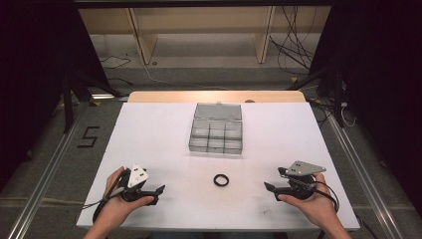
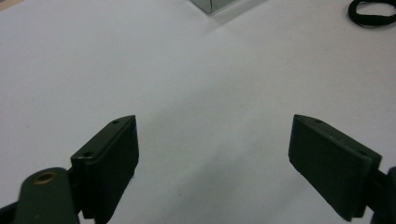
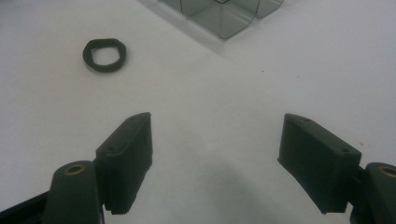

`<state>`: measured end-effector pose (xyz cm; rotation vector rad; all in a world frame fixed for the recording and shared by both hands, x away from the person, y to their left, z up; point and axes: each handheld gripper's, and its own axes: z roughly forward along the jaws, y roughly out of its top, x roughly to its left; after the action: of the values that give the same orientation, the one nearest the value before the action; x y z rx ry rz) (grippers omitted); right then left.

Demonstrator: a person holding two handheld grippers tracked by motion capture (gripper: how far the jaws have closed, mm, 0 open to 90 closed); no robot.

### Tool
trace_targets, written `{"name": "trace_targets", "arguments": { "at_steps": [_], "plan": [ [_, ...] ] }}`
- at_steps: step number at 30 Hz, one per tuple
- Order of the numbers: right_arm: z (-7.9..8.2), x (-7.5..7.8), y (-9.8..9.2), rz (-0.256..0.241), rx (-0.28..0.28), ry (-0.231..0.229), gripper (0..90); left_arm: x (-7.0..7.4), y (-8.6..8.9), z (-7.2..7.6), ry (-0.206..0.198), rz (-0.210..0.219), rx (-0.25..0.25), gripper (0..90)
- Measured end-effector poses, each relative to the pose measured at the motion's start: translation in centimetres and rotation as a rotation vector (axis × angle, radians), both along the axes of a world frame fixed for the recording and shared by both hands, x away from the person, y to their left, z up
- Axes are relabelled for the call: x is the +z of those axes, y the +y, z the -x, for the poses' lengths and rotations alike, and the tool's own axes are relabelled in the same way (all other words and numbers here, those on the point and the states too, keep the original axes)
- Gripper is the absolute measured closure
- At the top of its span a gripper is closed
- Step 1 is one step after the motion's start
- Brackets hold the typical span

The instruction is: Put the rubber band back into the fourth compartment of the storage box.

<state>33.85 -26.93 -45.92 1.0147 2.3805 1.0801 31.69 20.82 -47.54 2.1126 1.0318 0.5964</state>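
**Two spread grippers, one black ring waiting short of the box**

Both tools rest low over the white table point(image 1: 149, 144), each held in a hand at the person's edge. The left gripper point(image 1: 158, 191) has its jaws wide apart with nothing between them, and the right gripper point(image 1: 268, 188) likewise stands spread and empty; each gripper view looks between two black pads at bare white surface.

Take the clear compartment box point(image 1: 216, 135) as the landmark. It sits at the middle of the table with its lid point(image 1: 218, 111) thrown back on the far side and its cells look empty, though their clear walls make that hard to tell. The black ring point(image 1: 221, 179) lies flat on the person's side of the box, apart from it, about midway between the two grippers. In the right gripper view the ring point(image 3: 104, 55) lies ahead and to the left of the jaws, with a corner of the box point(image 3: 224, 18) beyond.

Judging from this layout, the work in hand is picking up the ring, probably for the box. Either tool could serve. A good approach would come down steeply, one pad inside the ring's opening and one outside, so the jaws nip the band rather than push it along the smooth table. The ring looks soft and thin, so a light, slow squeeze should do. A cell on the box's near row seems the easiest target.
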Motion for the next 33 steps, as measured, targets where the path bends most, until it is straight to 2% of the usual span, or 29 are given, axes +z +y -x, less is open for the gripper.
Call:
{"name": "trace_targets", "arguments": {
  "at_steps": [8, 14, 20, 33],
  "plan": [
    [0.0, 0.0, 0.1, 0.006, 0.017, -0.014, 28.6, 0.0, 0.0, 0.0, -0.004, 0.003, -0.002, 16.1],
    [-0.2, 0.1, 0.8, -0.001, 0.043, -0.012, 36.8, 0.0, 0.0, 0.0, -0.007, 0.004, -0.002, 16.1],
    [-0.8, 0.1, 2.2, -0.005, 0.071, -0.008, 42.1, 0.0, 0.0, -0.1, -0.002, 0.007, -0.004, 16.1],
    [-2.3, -0.2, 6.5, 0.008, 0.157, 0.048, 54.2, -0.1, -0.2, -0.1, -0.003, 0.012, -0.006, 16.2]
  ]
}}
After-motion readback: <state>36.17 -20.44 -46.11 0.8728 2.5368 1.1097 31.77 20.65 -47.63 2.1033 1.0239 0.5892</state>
